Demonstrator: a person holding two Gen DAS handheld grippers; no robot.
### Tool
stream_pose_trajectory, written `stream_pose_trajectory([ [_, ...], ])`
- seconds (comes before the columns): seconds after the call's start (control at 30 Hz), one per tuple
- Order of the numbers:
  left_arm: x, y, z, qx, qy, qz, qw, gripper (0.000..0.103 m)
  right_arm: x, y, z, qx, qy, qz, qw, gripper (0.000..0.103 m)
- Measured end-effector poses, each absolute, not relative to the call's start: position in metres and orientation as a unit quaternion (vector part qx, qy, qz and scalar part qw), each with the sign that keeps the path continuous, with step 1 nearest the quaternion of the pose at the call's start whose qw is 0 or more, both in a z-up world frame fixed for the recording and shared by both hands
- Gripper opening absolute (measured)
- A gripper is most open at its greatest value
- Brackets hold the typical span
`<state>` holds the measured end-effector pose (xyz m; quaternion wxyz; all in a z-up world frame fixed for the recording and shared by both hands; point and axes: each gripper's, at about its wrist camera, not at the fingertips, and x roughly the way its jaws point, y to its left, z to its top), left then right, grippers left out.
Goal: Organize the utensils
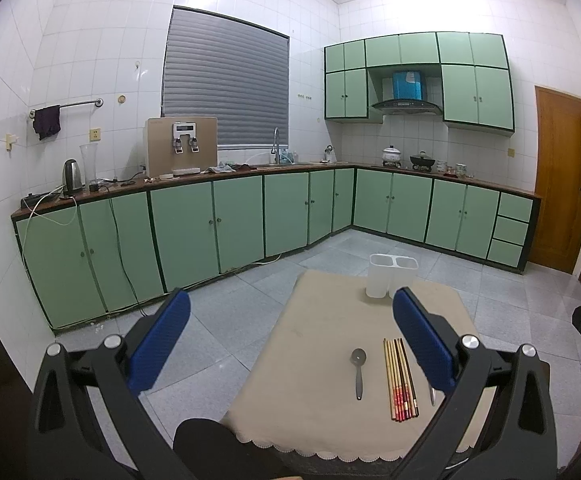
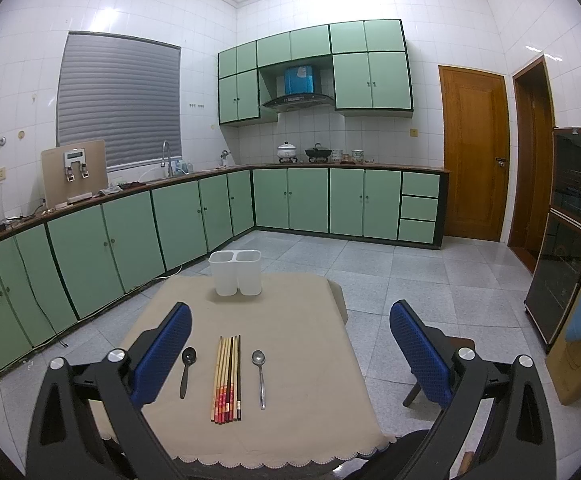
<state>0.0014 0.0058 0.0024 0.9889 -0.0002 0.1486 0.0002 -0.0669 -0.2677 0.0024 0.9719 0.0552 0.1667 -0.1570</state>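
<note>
A small table with a beige cloth (image 2: 298,320) carries the utensils. A white two-compartment holder (image 2: 235,272) stands at its far edge, also in the left wrist view (image 1: 390,274). A bundle of chopsticks (image 2: 227,378) lies in the middle, with a black spoon (image 2: 187,372) to its left and a metal spoon (image 2: 260,376) to its right. In the left wrist view the chopsticks (image 1: 400,378) and black spoon (image 1: 358,372) show, and the metal spoon is mostly hidden behind a finger. My left gripper (image 1: 290,340) and right gripper (image 2: 290,344) are both open, empty and above the table's near side.
Green floor cabinets (image 2: 170,224) under a counter run along the left and back walls. A wooden door (image 2: 474,156) and a dark cabinet (image 2: 566,232) stand on the right. Grey tiled floor (image 2: 410,280) surrounds the table. A chair leg (image 2: 412,394) shows to the table's right.
</note>
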Motion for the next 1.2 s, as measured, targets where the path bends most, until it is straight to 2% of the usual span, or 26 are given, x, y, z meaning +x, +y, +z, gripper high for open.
stream_pose_trajectory([
  [1.2,-0.0002,0.0033,0.0030,0.001,0.147,-0.001,0.989,0.098,-0.0713,-0.2706,0.0048,0.055,0.167,-0.157,0.972,0.097],
])
